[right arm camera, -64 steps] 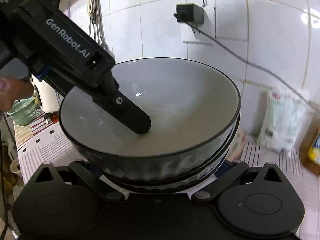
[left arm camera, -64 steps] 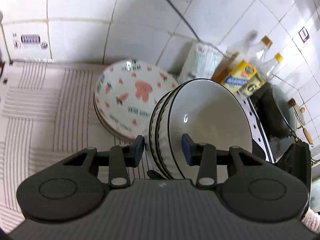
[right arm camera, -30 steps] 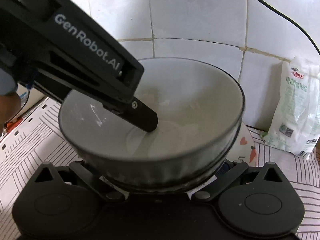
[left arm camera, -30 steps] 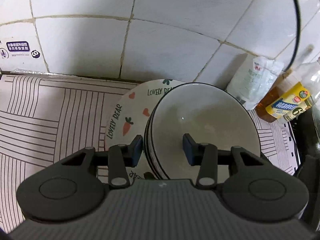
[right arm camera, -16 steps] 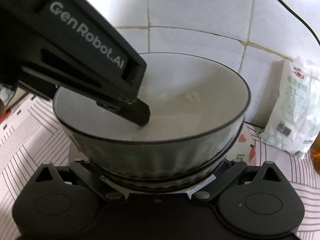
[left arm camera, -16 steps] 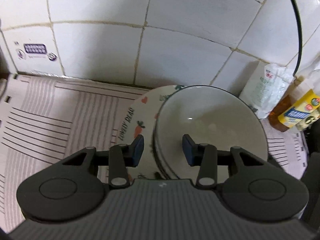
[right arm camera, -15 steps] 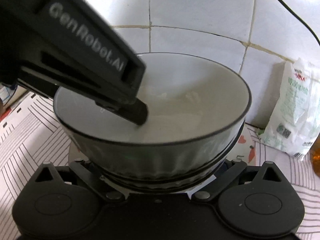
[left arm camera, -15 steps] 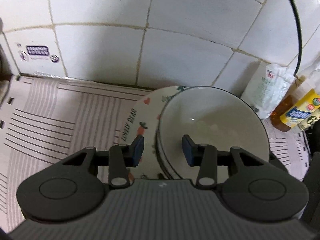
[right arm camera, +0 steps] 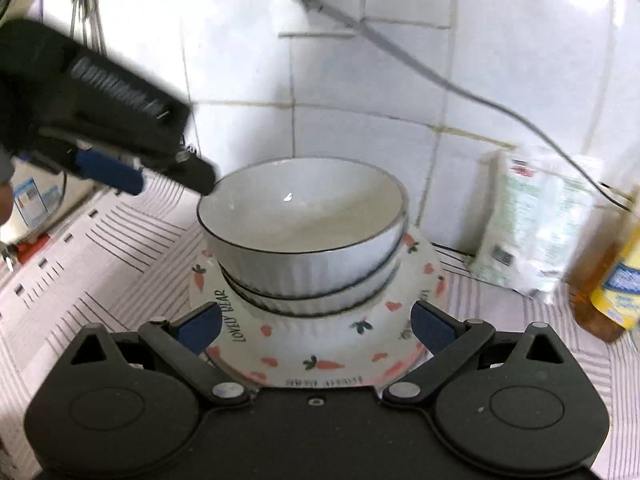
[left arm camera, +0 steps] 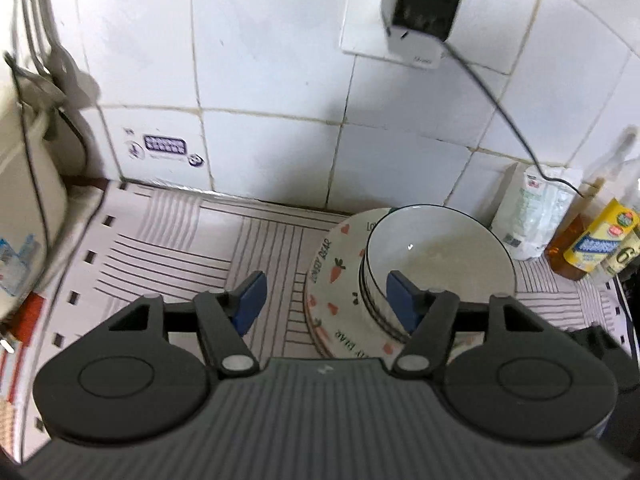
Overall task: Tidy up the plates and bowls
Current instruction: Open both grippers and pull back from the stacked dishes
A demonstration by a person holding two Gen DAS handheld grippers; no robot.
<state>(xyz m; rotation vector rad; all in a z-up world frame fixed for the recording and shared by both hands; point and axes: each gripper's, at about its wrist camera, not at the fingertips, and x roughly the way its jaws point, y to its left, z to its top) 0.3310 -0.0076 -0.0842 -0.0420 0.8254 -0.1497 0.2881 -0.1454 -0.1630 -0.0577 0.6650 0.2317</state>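
A stack of white ribbed bowls with dark rims [right arm camera: 300,232] sits on a pile of carrot-print plates [right arm camera: 320,356] by the tiled wall. My right gripper [right arm camera: 316,326] is open just in front of the pile, its blue pads on either side of the plates' near edge without pressing on them. My left gripper [right arm camera: 168,184] hovers up and to the left of the bowls, one dark fingertip close to the rim. Its jaws are opening and grip nothing. The left wrist view shows this gripper [left arm camera: 324,300] wide apart above the plates [left arm camera: 332,280] and bowls [left arm camera: 436,264].
A striped mat [left arm camera: 160,248] covers the counter. A white bag [right arm camera: 532,220] and an oil bottle [right arm camera: 608,280] stand right of the plates. A plugged-in adapter [left arm camera: 424,0] trails its cord down the wall. A white appliance [left arm camera: 24,200] stands at the left.
Both grippers have let go of the bowl stack and drawn back and up. The left jaws have spread wide. The bowls now rest on the plates.
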